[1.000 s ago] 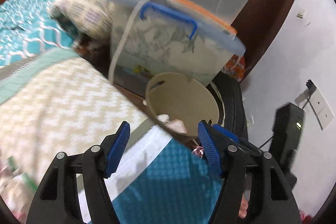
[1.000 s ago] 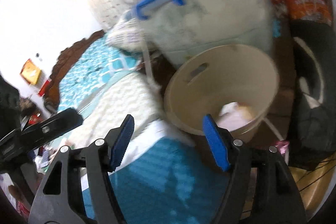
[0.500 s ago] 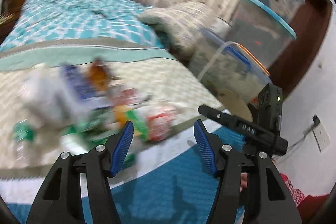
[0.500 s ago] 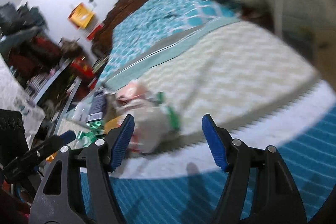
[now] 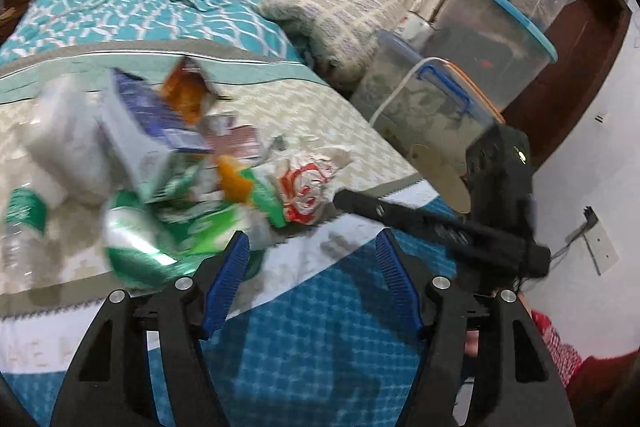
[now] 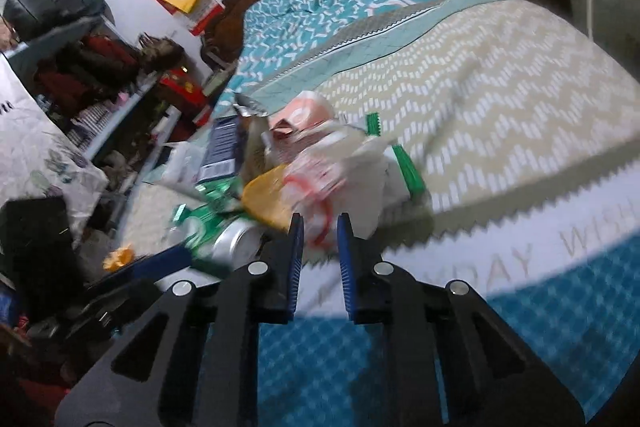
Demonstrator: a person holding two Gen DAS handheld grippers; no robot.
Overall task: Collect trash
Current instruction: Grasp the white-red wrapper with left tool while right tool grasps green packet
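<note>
The right gripper (image 6: 319,227) has just been closing, its narrowed jaws pinching the near edge of a white-and-red wrapper (image 6: 320,183) in the trash pile (image 5: 172,183) on the bed (image 5: 320,115). The left gripper (image 5: 312,247) has just been opening and stands wide and empty, the pile just ahead to its left.

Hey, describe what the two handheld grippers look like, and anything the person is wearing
Both the left gripper and the right gripper are black plastic frames with triangular cut-outs and silver pivot screws, each carrying two ribbed blue finger pads. A red patterned sleeve shows at the lower right of the left wrist view.
</note>
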